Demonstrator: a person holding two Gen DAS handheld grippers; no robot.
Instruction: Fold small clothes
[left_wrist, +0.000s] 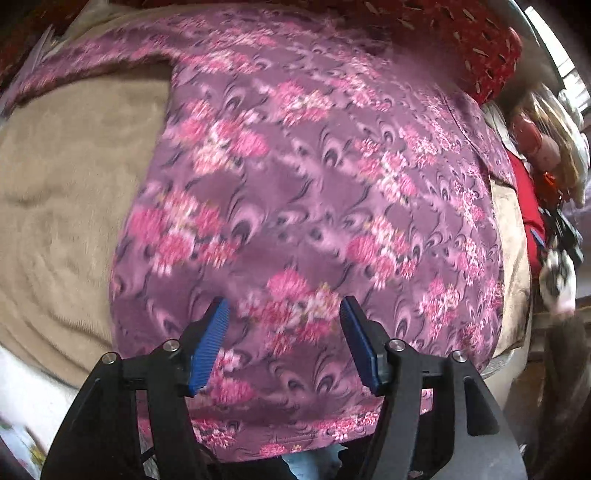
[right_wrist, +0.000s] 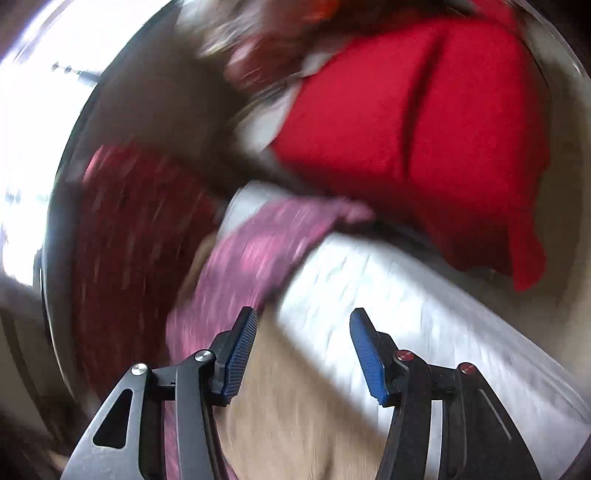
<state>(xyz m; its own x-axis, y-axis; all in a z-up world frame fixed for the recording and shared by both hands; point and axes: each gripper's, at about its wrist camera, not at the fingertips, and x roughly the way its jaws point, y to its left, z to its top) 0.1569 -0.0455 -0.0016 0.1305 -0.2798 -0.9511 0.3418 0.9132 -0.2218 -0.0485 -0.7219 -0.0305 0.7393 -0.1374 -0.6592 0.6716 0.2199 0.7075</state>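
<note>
Purple floral garment (left_wrist: 314, 192) spread on a beige blanket (left_wrist: 74, 192).
The left gripper (left_wrist: 284, 328) and right gripper (right_wrist: 303, 339) stand apart, empty; a red cloth (right_wrist: 424, 129), perhaps a cushion, is blurred.

Left wrist view: camera behind the left gripper (left_wrist: 284, 325), facing steeply down, close over the purple flowered garment (left_wrist: 314, 184) spread on a tan blanket (left_wrist: 74, 184). Right wrist view: camera behind the right gripper (right_wrist: 303, 336), facing slantwise down across the tan blanket (right_wrist: 295, 424), heavily blurred. Shared by both: the flowered garment (right_wrist: 258, 251), the blanket, a red cloth (left_wrist: 528, 206) (right_wrist: 406, 110) beyond.
</note>
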